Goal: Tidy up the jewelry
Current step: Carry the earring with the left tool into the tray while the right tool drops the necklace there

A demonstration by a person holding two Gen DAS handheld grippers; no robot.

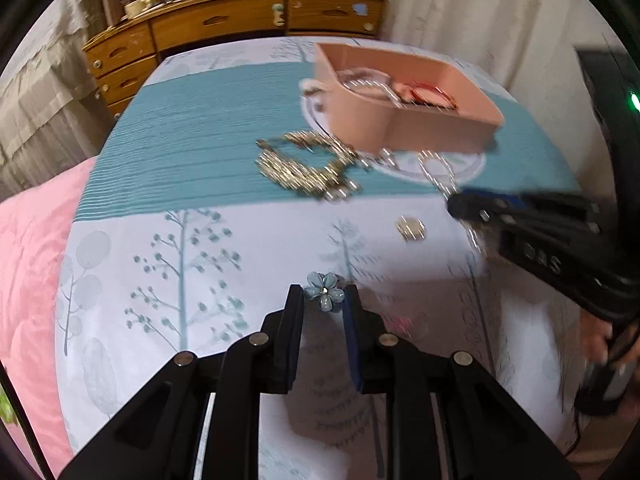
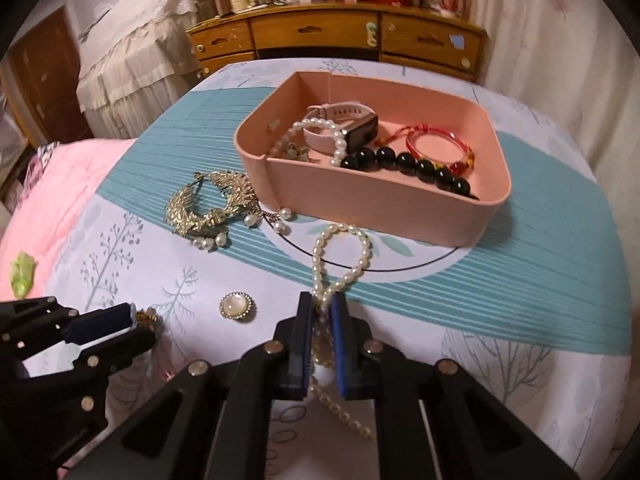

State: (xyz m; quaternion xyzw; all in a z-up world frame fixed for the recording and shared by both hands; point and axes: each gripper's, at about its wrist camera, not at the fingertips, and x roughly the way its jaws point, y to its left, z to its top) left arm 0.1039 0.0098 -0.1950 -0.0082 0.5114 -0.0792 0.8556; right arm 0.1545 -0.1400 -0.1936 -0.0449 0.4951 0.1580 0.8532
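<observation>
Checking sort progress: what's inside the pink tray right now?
In the pink tray: a watch, a pearl bracelet, black beads, a red bracelet, small earrings. The near wall hides the floor behind it.

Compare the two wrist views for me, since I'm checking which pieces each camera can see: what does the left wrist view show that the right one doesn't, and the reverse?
Only the left wrist view shows the blue flower clip pinched in the left gripper.

Only the right wrist view shows clearly what lies in the tray: a watch, black beads, a red bracelet. It also shows the right gripper shut on the pearl strand.

Both show the pink tray, the gold hairpiece and the round brooch on the bedspread.
</observation>
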